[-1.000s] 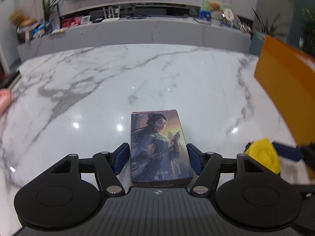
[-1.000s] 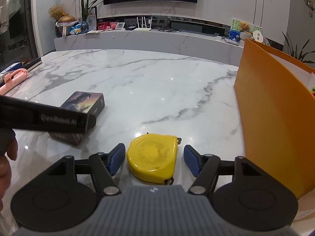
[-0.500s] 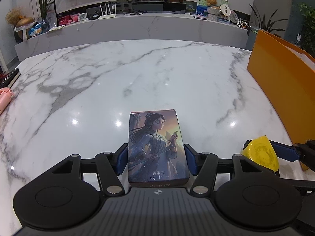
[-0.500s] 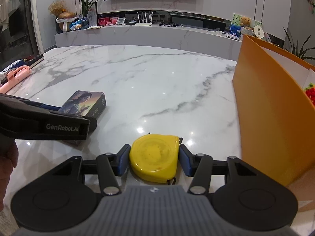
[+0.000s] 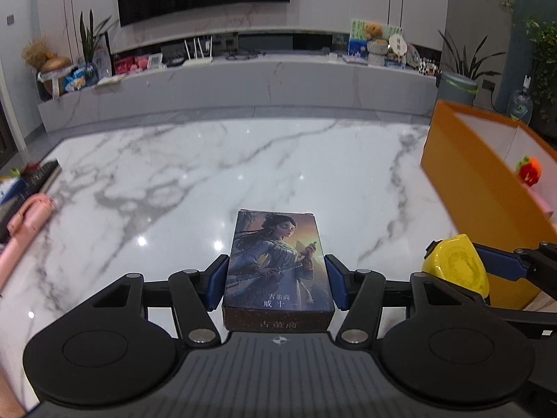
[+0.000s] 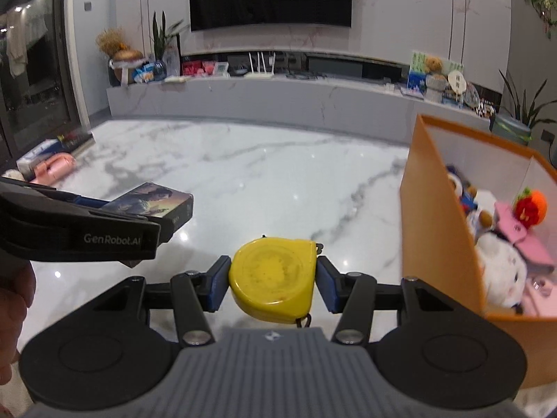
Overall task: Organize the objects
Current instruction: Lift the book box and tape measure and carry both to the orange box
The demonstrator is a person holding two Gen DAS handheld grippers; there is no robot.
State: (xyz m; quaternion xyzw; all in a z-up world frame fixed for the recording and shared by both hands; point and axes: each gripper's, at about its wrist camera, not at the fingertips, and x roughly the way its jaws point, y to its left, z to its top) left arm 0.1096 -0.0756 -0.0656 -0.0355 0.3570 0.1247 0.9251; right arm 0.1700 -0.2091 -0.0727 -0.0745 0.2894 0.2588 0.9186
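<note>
My left gripper is shut on a card box printed with a woman's figure and holds it lifted above the marble table. My right gripper is shut on a yellow tape measure, also lifted. The tape measure shows at the right of the left wrist view. The card box shows at the left of the right wrist view, behind the left gripper's body. An orange box stands at the right, open at the top.
The orange box holds a white plush toy, a pink item and a red-orange toy. A pink object and a remote lie at the table's left edge. A grey TV counter runs behind the table.
Both grippers closed on their objects and lifted them off the table. The views rose, and the inside of the orange box came into sight.
</note>
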